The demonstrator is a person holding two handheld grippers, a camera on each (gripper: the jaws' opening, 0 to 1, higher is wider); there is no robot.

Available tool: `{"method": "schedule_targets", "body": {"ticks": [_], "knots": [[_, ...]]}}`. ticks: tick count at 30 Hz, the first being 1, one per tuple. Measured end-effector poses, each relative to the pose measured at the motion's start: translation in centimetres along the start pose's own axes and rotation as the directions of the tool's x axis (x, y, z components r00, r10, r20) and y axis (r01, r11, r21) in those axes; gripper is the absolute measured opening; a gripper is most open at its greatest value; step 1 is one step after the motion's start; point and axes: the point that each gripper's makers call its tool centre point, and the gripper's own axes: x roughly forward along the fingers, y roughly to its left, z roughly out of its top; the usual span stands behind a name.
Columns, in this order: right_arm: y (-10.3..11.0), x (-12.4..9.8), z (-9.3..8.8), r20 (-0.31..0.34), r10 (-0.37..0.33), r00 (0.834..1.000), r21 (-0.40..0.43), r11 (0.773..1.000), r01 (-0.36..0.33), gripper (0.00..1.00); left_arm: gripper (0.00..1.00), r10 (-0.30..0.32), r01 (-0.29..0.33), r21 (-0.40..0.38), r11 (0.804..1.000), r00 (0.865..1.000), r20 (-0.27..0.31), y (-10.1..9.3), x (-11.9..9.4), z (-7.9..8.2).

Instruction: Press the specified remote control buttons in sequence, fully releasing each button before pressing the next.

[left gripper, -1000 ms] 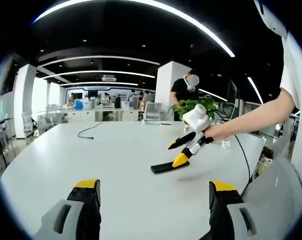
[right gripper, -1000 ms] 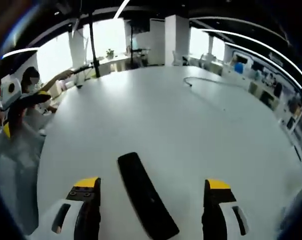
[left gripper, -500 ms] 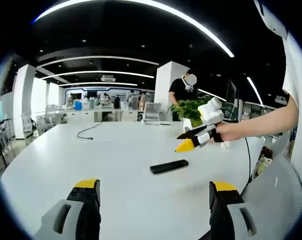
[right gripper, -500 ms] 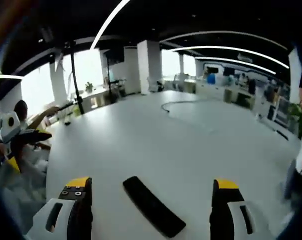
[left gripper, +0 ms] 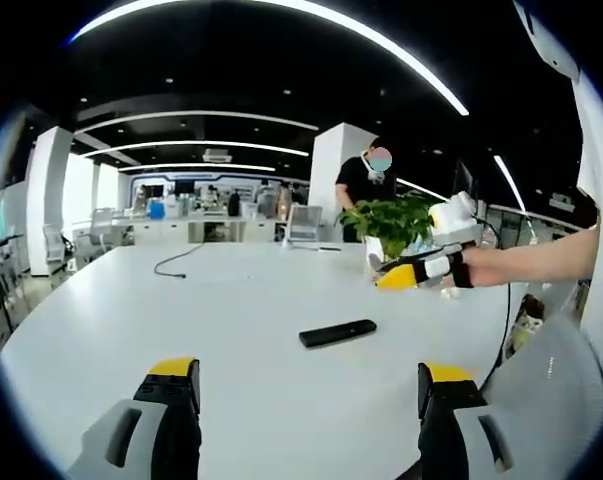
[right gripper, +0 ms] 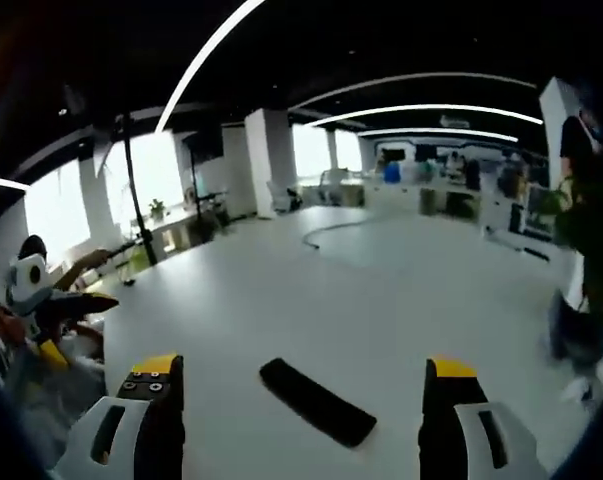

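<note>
Black and slim, the remote control [left gripper: 338, 333] lies flat on the white table [left gripper: 231, 330], alone on bare tabletop. In the right gripper view the remote control [right gripper: 316, 401] sits low between that view's two jaws, ahead of their tips and touching neither, its long side running diagonally. Its buttons and any brand or lettering are too small and blurred to read; no writing can be made out elsewhere in either view.

The right hand-held gripper [left gripper: 401, 277], yellow-tipped with a white body, shows in the left gripper view held in a person's hand [left gripper: 466, 267], above the table and off the remote control, past its far end. From its own view, the right hand-held gripper [right gripper: 301, 370] has its jaws spread wide with nothing between them but air. The left hand-held gripper [left gripper: 309, 375] likewise stands with jaws wide apart and empty, near the table's near edge and well short of the remote control; in the right gripper view the left hand-held gripper [right gripper: 56, 335] appears at the far left.

Farther out, a dark cable [left gripper: 176, 262] curls on the table's far side. A leafy green plant [left gripper: 386, 215] stands near the table's far right edge, and a person in a dark top [left gripper: 359, 185] stands behind it beside a white column [left gripper: 326, 170]. Curved light strips [left gripper: 281, 10] cross the dark ceiling.
</note>
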Motion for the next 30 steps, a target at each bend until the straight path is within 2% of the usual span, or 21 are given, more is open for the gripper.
{"method": "schedule_targets", "body": {"ticks": [2,10,16,20,23,30], "knots": [[0.2,-0.8,0.2,0.022,-0.012,1.000,0.012,1.000,0.012,0.99,0.93,-0.010,0.010,-0.013,1.000,1.000,-0.002,-0.2,0.0,0.0],[0.3,-4.0,0.7,0.079,-0.100,0.992,-0.032,0.994,0.102,0.99,0.96,-0.026,0.026,-0.035,0.999,1.000,-0.010,-0.3,0.3,-0.3],[0.3,-6.0,0.5,0.097,-0.130,0.987,-0.026,0.991,0.133,0.99,0.97,-0.037,0.037,-0.034,0.999,0.999,-0.012,-0.5,0.4,-0.3],[-0.2,-7.9,-0.3,0.070,-0.157,0.985,-0.075,0.984,0.162,0.99,0.97,-0.045,0.044,-0.029,0.999,0.999,-0.019,-0.6,0.4,-0.4],[-0.6,-9.2,-0.7,0.071,-0.176,0.982,-0.070,0.981,0.181,0.99,0.97,-0.066,0.065,-0.016,0.998,0.997,-0.033,-1.1,0.6,-0.7],[-0.6,-11.6,-2.3,0.073,-0.220,0.973,-0.021,0.975,0.222,0.99,0.97,-0.065,0.064,-0.016,0.998,0.997,-0.031,-1.0,0.6,-0.5]]}}
